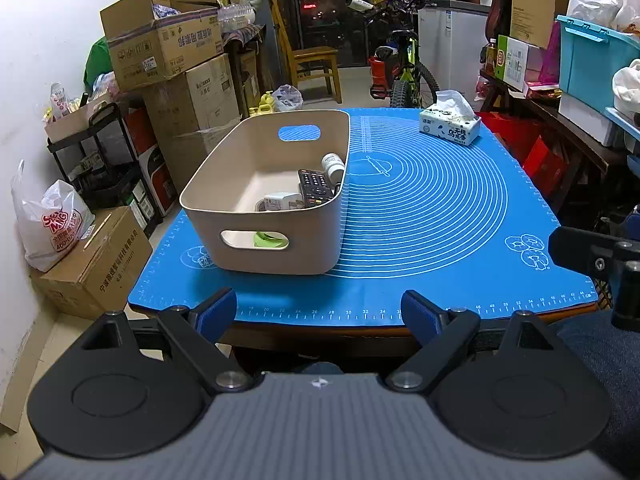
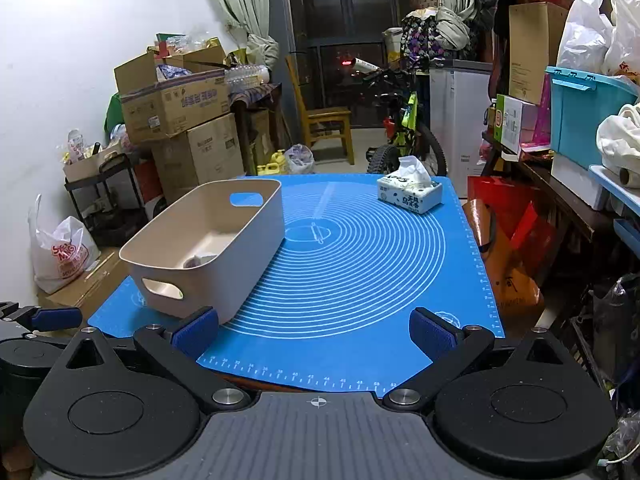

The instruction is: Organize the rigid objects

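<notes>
A smooth beige plastic bin (image 1: 264, 196) with rounded corners sits left on the counter's blue ringed mat (image 1: 420, 208), holding a black remote (image 1: 316, 188) and white bottle (image 1: 333, 165). Left gripper (image 1: 320, 314) and right gripper (image 2: 316, 332) hover empty, ribbed blue-padded fingers (image 1: 218, 312) spread apart.

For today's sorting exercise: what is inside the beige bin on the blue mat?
Inside the bin: a black remote, a white bottle, a white plug, and something green seen through the handle hole. The near wall hides the rest.

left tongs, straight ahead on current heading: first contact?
Probably the beige bin, slightly left of centre; depth is unclear. The left tongs are open and empty, near the blue mat edge.
</notes>
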